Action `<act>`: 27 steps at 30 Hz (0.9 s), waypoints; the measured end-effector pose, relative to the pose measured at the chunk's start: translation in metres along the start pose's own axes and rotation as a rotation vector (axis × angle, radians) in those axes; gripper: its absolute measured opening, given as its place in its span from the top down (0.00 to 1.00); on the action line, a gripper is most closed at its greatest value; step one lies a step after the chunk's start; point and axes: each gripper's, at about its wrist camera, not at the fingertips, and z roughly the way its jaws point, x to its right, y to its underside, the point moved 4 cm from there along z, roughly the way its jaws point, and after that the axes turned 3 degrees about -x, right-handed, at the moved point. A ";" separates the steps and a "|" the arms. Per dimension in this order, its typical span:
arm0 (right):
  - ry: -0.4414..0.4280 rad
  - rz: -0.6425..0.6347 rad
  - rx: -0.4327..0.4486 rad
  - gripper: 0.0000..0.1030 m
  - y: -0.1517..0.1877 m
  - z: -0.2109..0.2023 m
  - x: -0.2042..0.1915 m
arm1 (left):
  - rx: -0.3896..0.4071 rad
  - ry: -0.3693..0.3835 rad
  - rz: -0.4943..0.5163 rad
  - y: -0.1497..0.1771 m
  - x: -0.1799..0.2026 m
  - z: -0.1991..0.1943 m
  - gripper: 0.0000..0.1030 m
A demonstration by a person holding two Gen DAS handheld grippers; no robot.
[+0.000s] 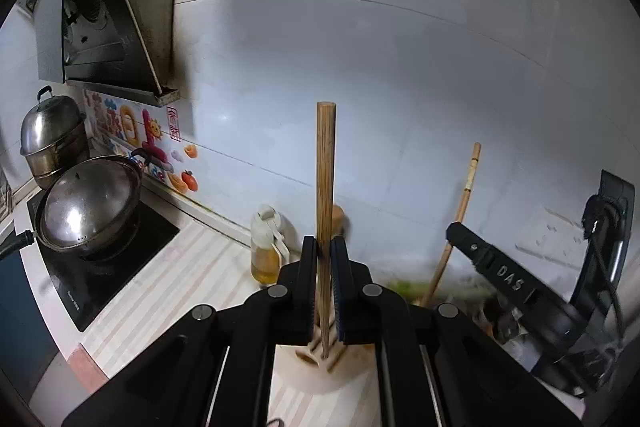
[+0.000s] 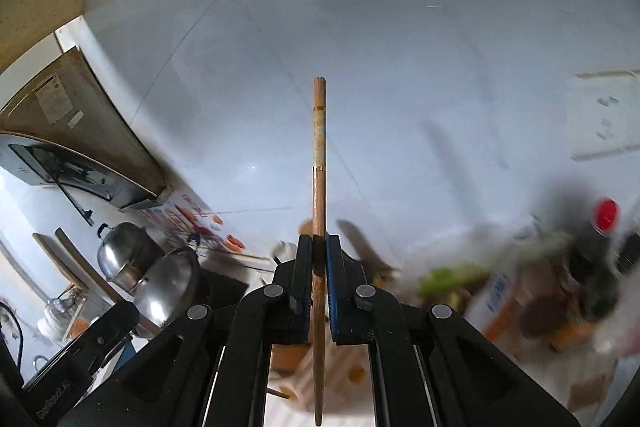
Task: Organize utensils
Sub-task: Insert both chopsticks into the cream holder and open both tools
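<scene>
In the left wrist view my left gripper (image 1: 325,247) is shut on a plain wooden chopstick (image 1: 325,167) that stands upright between its blue pads. The lower tip hangs over a cream slotted utensil holder (image 1: 316,355) on the counter. To the right, my right gripper (image 1: 450,239) holds a second chopstick (image 1: 464,203), tilted. In the right wrist view my right gripper (image 2: 319,247) is shut on that chopstick (image 2: 319,155), which has a pale decorated band near its top. This view is blurred.
A lidded wok (image 1: 88,207) sits on a black hob (image 1: 108,279) at the left, with a steel steamer pot (image 1: 52,135) behind and a range hood (image 1: 92,19) above. An oil bottle (image 1: 266,247) stands by the wall. Blurred bottles and jars (image 2: 560,287) crowd the right.
</scene>
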 end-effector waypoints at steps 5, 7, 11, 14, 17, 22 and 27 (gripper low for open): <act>-0.022 -0.061 0.017 0.94 -0.014 0.039 -0.013 | -0.003 -0.054 -0.048 -0.014 -0.016 0.024 0.96; -0.028 -0.075 0.030 0.94 -0.016 0.052 -0.015 | -0.003 -0.073 -0.065 -0.015 -0.021 0.033 0.96; -0.042 -0.097 0.057 0.94 -0.019 0.077 -0.019 | -0.005 -0.100 -0.085 -0.015 -0.026 0.051 0.96; -0.045 -0.114 0.065 0.94 -0.016 0.096 -0.023 | -0.011 -0.104 -0.094 -0.015 -0.029 0.064 0.96; -0.044 -0.111 0.054 0.94 -0.009 0.110 -0.019 | -0.026 -0.094 -0.107 -0.013 -0.031 0.077 0.96; -0.049 -0.119 0.038 0.94 0.002 0.123 -0.014 | -0.056 -0.087 -0.109 -0.007 -0.032 0.093 0.96; -0.065 -0.142 0.021 0.94 0.011 0.125 -0.012 | -0.087 -0.072 -0.122 0.001 -0.037 0.103 0.96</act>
